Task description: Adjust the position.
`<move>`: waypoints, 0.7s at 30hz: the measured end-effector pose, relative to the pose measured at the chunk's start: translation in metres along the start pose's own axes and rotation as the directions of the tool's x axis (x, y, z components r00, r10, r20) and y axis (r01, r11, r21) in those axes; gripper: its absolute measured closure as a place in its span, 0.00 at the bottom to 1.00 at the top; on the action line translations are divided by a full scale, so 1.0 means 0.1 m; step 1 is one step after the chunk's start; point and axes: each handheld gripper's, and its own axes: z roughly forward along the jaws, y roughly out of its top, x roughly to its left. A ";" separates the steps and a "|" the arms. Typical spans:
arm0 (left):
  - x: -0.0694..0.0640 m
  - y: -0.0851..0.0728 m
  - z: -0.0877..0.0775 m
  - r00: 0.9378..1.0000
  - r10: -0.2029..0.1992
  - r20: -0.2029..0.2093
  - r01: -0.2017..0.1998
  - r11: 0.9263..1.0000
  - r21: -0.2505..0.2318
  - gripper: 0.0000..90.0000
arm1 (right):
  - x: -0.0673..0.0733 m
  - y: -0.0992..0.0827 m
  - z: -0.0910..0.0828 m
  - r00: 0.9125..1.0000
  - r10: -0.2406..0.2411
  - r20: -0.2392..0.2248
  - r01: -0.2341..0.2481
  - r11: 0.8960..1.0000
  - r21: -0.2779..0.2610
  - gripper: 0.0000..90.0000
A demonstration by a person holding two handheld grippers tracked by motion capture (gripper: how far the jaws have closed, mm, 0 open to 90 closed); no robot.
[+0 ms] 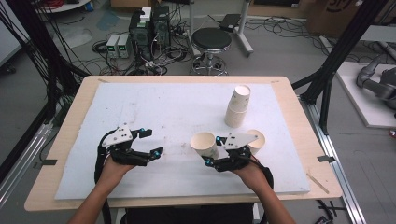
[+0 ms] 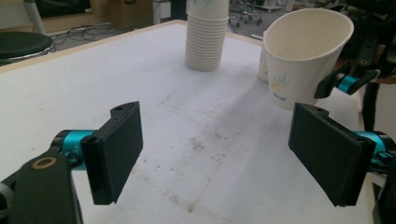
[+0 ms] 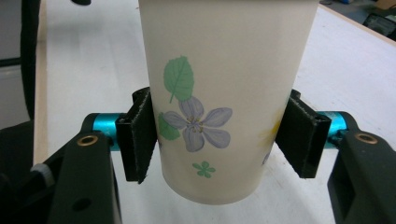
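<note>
My right gripper [image 1: 212,150] is shut on a white paper cup [image 1: 204,143] printed with a flower and leaves [image 3: 205,121]. Its two black pads [image 3: 140,140] press on the cup's opposite sides low on the wall. The cup [image 2: 303,56] leans to one side, mouth up, just over the white board. My left gripper [image 1: 153,142] hovers over the board's left half, with wide open jaws [image 2: 219,158] that face the held cup and hold nothing.
A tall stack of paper cups [image 1: 237,106] stands on the white board [image 1: 163,107] at the back right. A single cup [image 1: 258,139] stands just right of my right gripper. Beyond the table's far edge are a black stool [image 1: 211,39] and computer cases.
</note>
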 end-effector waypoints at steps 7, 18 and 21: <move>0.03 -0.11 -0.03 0.999 -0.004 -0.041 0.004 1.000 -0.011 0.20 | -0.03 -0.03 -0.04 0.999 0.024 0.032 -0.023 0.999 -0.046 0.40; 0.09 -0.14 -0.14 0.996 -0.005 -0.084 0.002 0.999 -0.039 0.21 | -0.09 -0.02 -0.07 0.987 0.099 0.126 -0.081 0.987 -0.141 0.40; 0.10 -0.14 -0.16 0.996 -0.006 -0.089 0.003 0.999 -0.044 0.21 | -0.11 -0.02 -0.08 0.984 0.112 0.135 -0.090 0.983 -0.157 0.40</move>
